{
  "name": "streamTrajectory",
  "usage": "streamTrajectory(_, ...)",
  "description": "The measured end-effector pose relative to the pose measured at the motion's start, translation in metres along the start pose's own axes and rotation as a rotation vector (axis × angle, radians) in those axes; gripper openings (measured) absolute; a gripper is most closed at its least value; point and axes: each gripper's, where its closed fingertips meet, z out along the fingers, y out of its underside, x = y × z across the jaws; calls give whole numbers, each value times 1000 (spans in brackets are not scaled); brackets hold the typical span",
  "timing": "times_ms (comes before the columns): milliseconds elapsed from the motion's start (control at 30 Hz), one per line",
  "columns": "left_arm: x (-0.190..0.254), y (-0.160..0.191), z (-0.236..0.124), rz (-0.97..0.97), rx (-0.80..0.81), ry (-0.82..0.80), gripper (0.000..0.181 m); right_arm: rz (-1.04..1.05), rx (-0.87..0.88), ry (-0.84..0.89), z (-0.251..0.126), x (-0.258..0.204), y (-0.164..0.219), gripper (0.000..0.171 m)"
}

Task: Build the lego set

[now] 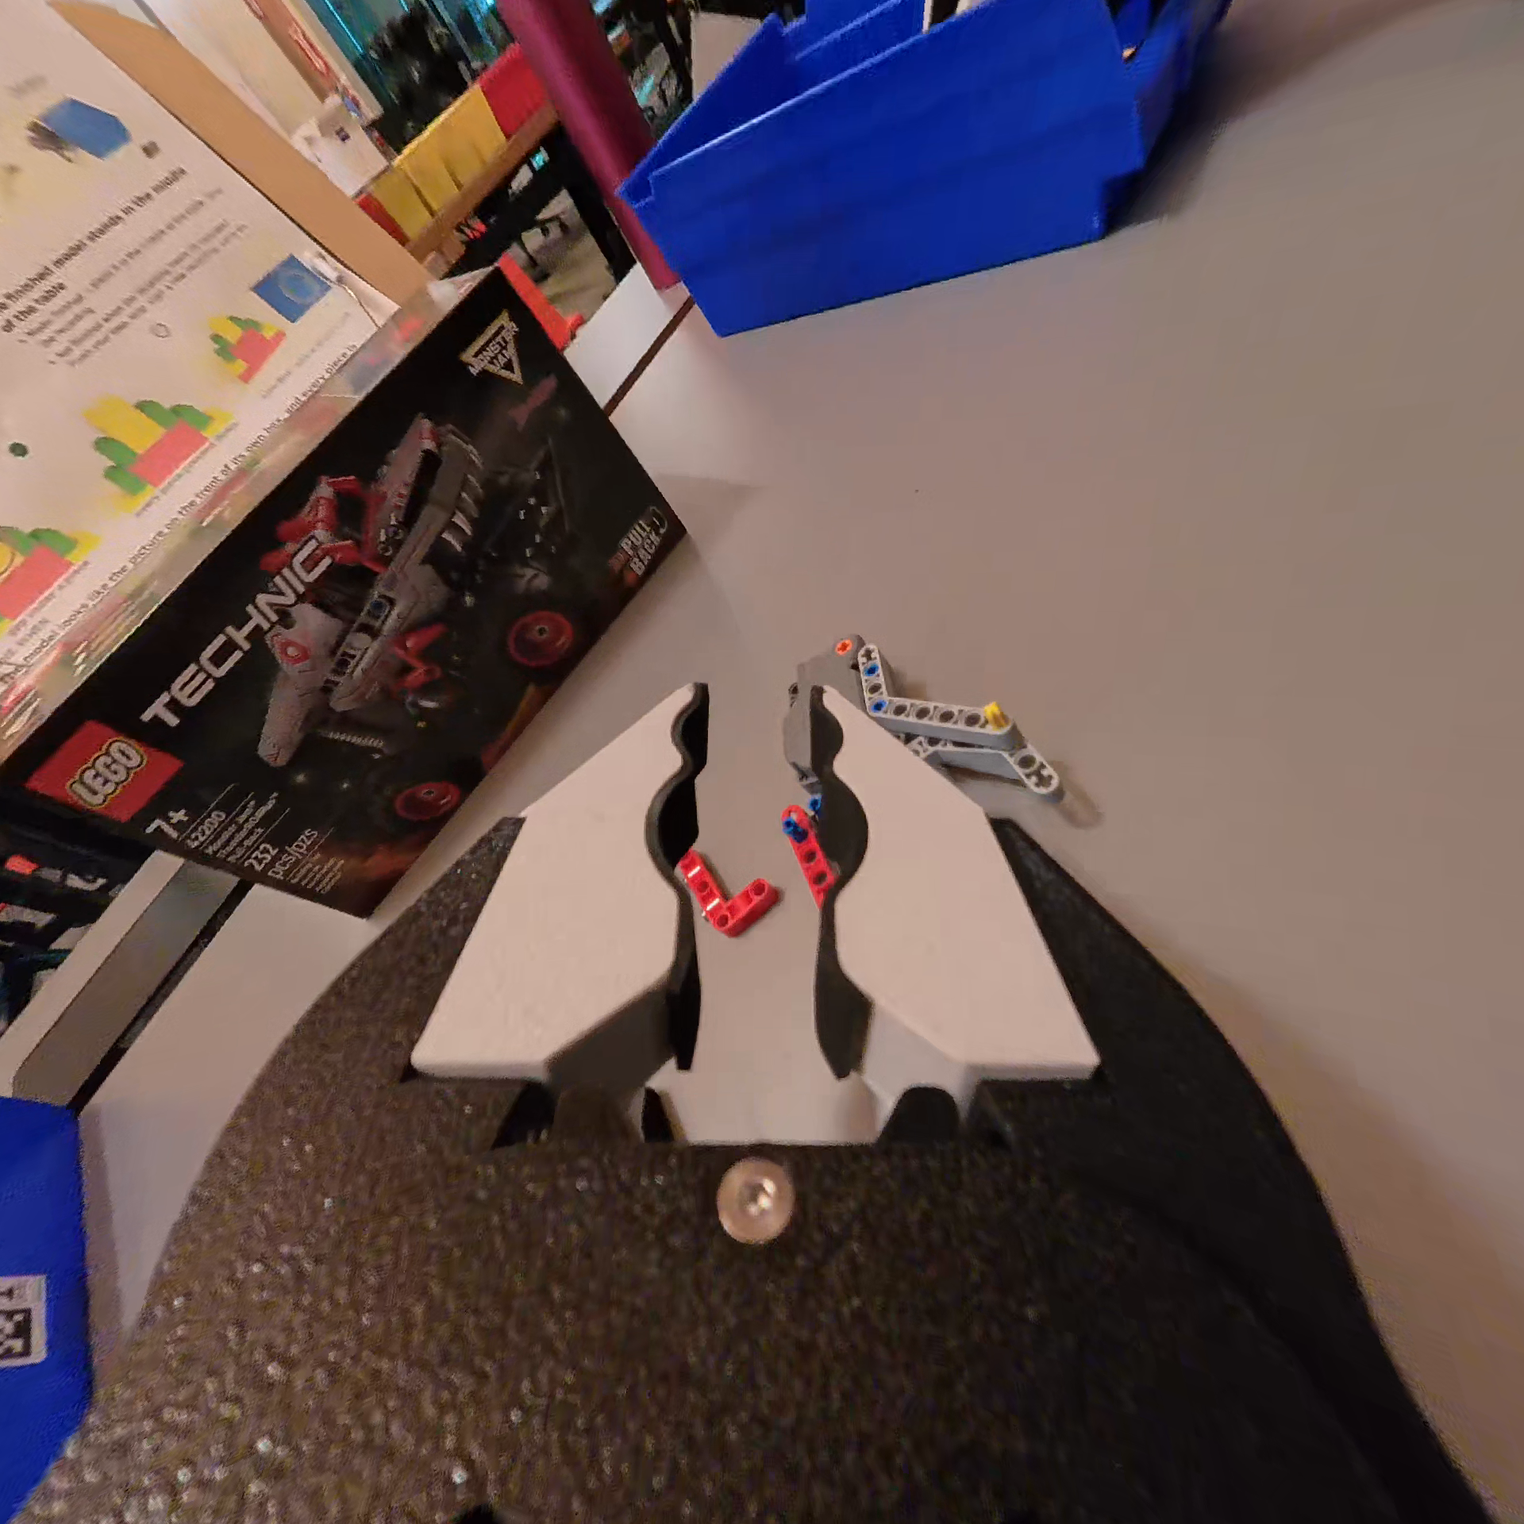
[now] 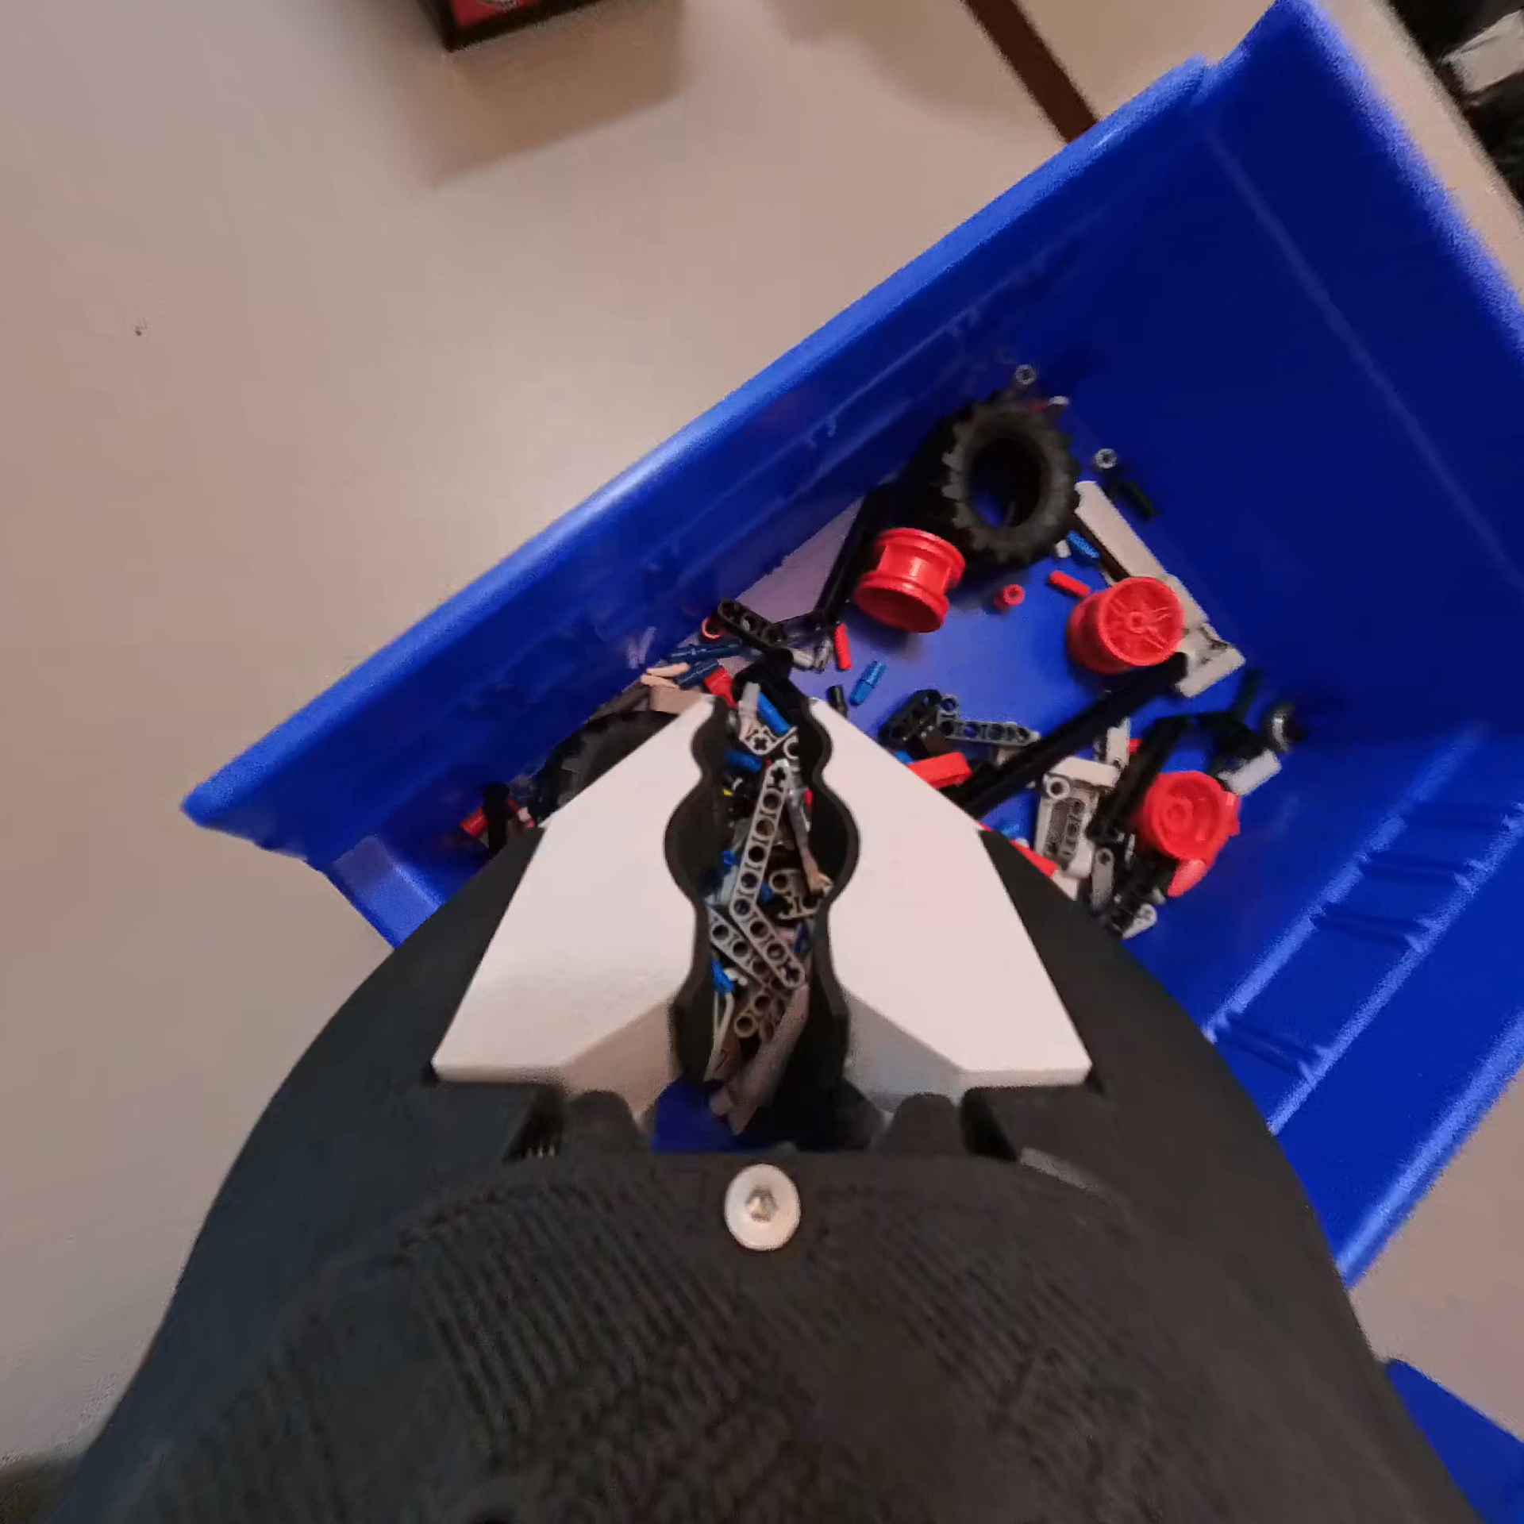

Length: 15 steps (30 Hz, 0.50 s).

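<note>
Left wrist view has the left gripper (image 1: 759,693) hovering low over the grey tabletop (image 1: 1154,577), jaws released with a clear gap and nothing in them. Down in that gap, lying flat on the tabletop, is a red L-shaped piece (image 1: 730,895). Just right of it, a straight red beam (image 1: 808,853) with a blue pin at its far end sits partly tucked under the right finger. A bit farther out and to the right is the half-built grey assembly (image 1: 924,726), a couple of grey beams with blue pins and a yellow one; its near-left end disappears behind the right fingertip, so I can't tell if they're touching. The set's box (image 1: 346,627) lies on the left, with a printed instruction sheet (image 1: 124,272) propped up behind it, and a blue bin (image 1: 891,165) sits far right.

Right wrist view is looking down into that blue bin (image 2: 1237,289) of loose parts. The right gripper (image 2: 763,705) is down inside it, over the near-left end of the pile. Its jaws are nearly together at the tips, and I honestly can't tell whether they're pinching anything. There's a jumble of grey beams (image 2: 759,891) and blue pins visible between the fingers. Farther right in the bin: a black tyre (image 2: 1006,486), three red wheel hubs (image 2: 907,577) and scattered black and grey bits.
</note>
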Motion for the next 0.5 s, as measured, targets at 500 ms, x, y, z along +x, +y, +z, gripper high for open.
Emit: streamTrajectory(500,-13,-25,67,-67,30,55,20,-277,-78,-14,76,110,-17,34)
